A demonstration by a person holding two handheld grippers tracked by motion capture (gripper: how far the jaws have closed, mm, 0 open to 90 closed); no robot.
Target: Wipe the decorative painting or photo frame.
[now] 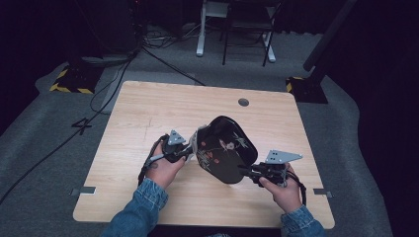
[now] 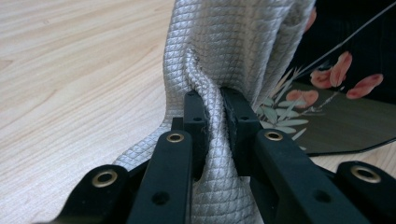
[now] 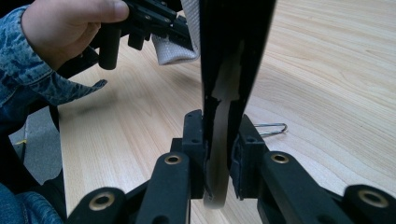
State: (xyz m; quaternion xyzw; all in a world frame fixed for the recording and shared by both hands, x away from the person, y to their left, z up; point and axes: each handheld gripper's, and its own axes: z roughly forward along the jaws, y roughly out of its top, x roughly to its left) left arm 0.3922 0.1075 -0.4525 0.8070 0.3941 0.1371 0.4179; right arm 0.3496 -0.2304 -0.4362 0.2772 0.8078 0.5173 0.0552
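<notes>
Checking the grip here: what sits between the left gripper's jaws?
A fold of silver quilted cloth, pinched by the left gripper, seen in the left gripper view.

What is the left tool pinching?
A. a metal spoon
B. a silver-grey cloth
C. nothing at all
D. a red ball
B: in the left gripper view, the left tool has its two black jaws pressed tight on a fold of the silver-grey cloth, right beside the black tray with pink flowers.
</notes>
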